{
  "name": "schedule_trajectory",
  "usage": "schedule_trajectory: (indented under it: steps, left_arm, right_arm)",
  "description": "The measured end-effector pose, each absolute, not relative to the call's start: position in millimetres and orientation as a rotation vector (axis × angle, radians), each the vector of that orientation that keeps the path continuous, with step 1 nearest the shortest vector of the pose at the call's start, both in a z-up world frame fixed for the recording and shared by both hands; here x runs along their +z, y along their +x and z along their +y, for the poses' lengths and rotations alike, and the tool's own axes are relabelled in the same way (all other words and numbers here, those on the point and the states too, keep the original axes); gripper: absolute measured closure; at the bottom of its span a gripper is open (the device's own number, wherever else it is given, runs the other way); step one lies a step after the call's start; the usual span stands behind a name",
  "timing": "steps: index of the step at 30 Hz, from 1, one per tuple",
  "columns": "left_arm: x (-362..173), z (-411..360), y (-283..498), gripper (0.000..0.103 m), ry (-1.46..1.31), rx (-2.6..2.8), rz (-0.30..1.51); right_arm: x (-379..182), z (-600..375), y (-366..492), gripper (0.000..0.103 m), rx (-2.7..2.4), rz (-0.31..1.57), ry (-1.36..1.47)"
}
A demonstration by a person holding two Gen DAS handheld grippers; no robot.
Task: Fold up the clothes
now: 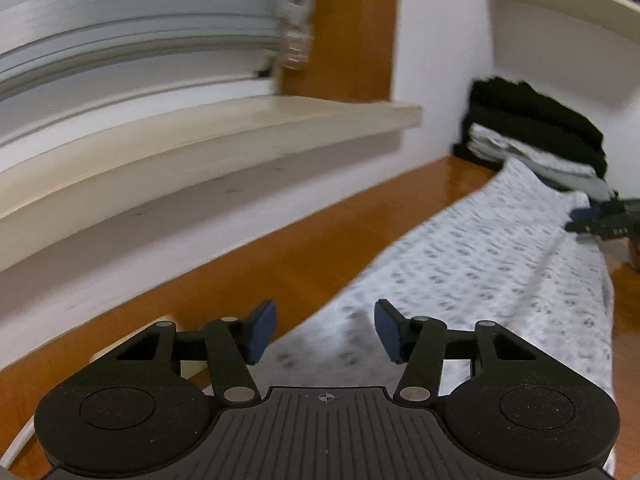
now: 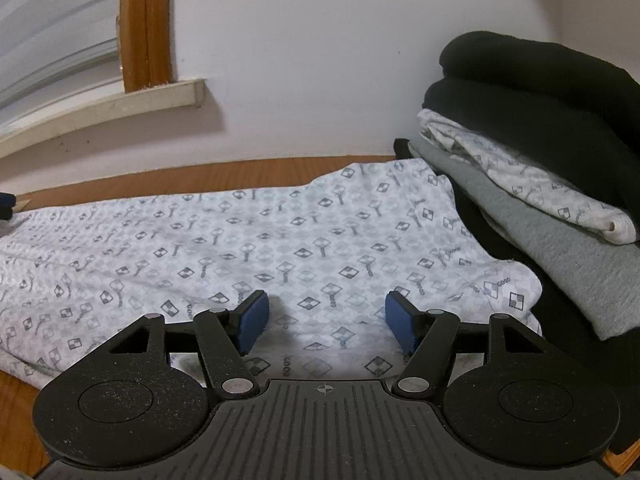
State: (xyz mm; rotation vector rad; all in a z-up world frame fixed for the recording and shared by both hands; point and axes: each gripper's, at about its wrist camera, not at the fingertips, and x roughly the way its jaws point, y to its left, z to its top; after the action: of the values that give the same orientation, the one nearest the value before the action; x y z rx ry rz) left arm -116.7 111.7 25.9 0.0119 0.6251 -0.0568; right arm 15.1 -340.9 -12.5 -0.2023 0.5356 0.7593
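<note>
Both hand-held grippers, left (image 1: 325, 330) and right (image 2: 326, 322), are hovering part-open and empty over the white, grey-patterned cotton garment (image 2: 280, 248) lying on the wooden worktop (image 1: 256, 264), folded stack (image 2: 540, 184) at three o'clock, so pinching matching edges evenly should keep the fold square.

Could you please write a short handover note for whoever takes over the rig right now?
Left gripper: open, nothing held, over one end of the patterned white garment.
Right gripper: open, nothing held, over the other end, beside the stack of folded clothes.
The garment lies spread out as a long strip on the wooden table, below the windowsill.
Done: several items folded and stacked against the wall.
Left: fold this garment, then add it to the stack.
</note>
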Motion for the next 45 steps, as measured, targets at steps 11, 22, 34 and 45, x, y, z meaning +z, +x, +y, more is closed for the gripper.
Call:
schedule_trajectory:
  steps: [11,22,34,45]
  left_arm:
    - [14.9,70.2,-50.6,0.101,0.067,-0.118,0.687]
    - [45.4,73.9,-81.7,0.046,0.055,0.055,0.578]
    - [53.8,68.3,-304.9,0.026,0.126,0.194,0.524]
    - [41.1,171.8,-436.3,0.024,0.024,0.566,0.574]
  right_arm:
    - [-11.8,-340.9,14.2,0.038,0.759,0.533,-0.205]
    - [-11.9,-341.2,13.5,0.038,0.764,0.528,-0.212]
    - [-10.5,-339.3,10.3,0.038,0.746,0.505,-0.247]
    - [-11.1,-339.6,10.3,0.038,0.745,0.512,-0.239]
